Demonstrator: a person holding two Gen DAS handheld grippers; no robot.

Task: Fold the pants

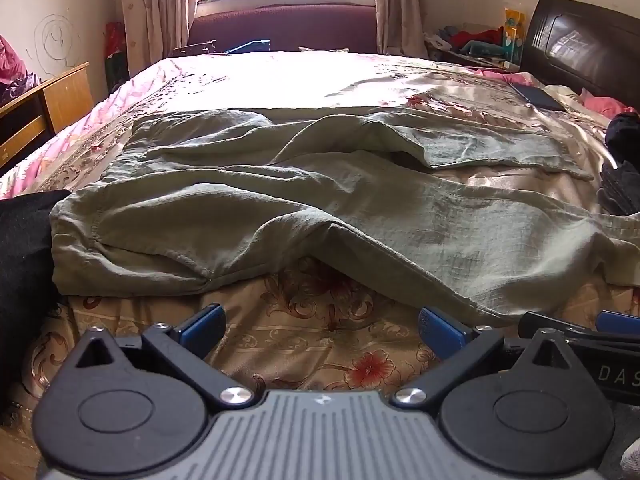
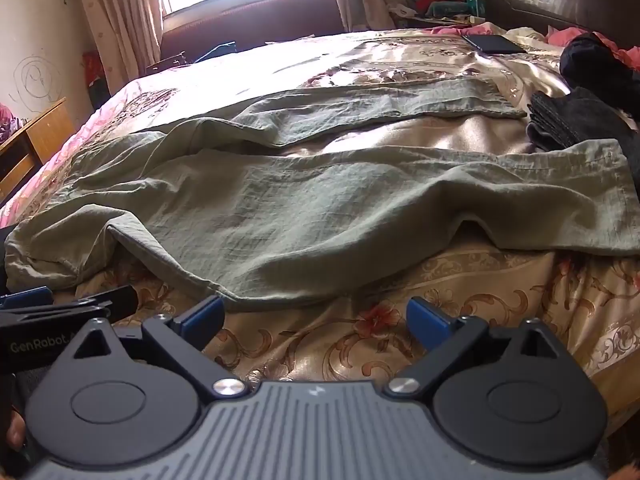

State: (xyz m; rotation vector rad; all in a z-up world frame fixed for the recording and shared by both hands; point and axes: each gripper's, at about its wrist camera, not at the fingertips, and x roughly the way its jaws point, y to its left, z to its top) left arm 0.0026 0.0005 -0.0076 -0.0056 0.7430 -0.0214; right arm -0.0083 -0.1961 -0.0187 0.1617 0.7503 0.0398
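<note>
Far left, beyond the bed's left edge: a wooden cabinet (image 1: 48,96) against the wall. At the near-left corner of the bed (image 1: 304,344), a dark garment (image 1: 24,264) touching the waist end of the pants (image 1: 248,200). Pants spread flat across the near half of the bed, waist toward the left edge, both legs running toward the right edge, the far leg (image 2: 400,108) apart from the near leg (image 2: 360,208) with bare bedspread between. Left gripper (image 1: 322,326) hanging just short of the near leg's hem side, fingers wide apart, nothing held. Right gripper (image 2: 316,318) likewise spread and empty, close to the near edge of the cloth. Further right, dark folded clothes (image 2: 560,124) beside the cuffs and a phone (image 2: 496,44) near the headboard.

Step in hand, likely: the first fold, not yet begun. Next move probably calls for pinching the near leg's edge at two spots and carrying it over onto the far leg, seams lined up.
</note>
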